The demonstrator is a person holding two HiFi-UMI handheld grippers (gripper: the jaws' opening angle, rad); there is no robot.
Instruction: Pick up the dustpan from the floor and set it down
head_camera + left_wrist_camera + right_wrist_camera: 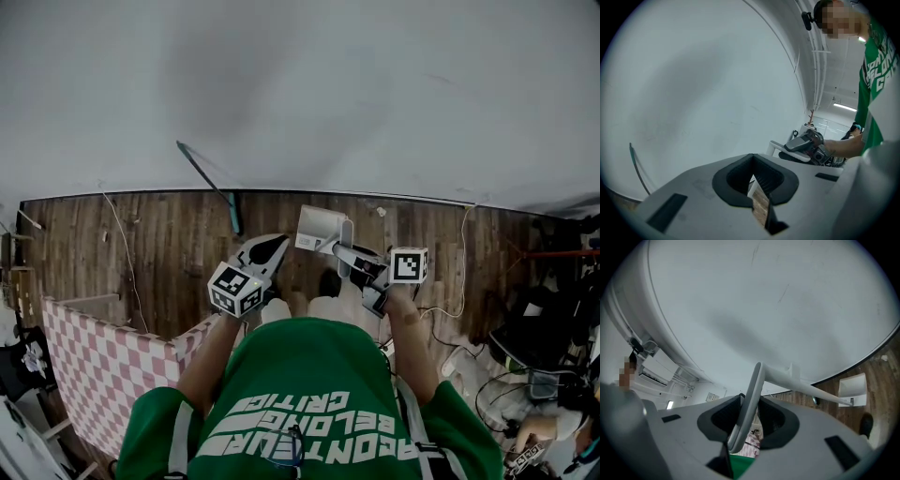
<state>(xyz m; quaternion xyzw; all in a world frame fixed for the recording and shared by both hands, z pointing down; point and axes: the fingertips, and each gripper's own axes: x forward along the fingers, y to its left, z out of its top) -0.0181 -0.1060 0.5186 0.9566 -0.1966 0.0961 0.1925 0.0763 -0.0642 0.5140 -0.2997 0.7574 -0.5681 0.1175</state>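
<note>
The white dustpan (319,228) hangs above the wooden floor, close to the white wall. Its long handle runs back into my right gripper (345,251). In the right gripper view the jaws (750,401) are shut on the grey loop at the handle's end (749,394), and the pan (852,389) shows far out at the right. My left gripper (272,246) is held just left of the dustpan, apart from it. Its jaws (757,180) stand slightly open with only floor showing between them. The left gripper view also catches the right gripper (808,142) on the handle.
A thin green-handled stick (211,183) leans against the wall at the left. A pink-and-white checked cloth (94,361) covers something low at my left. Cables (455,305) and dark gear (548,337) lie on the floor at the right.
</note>
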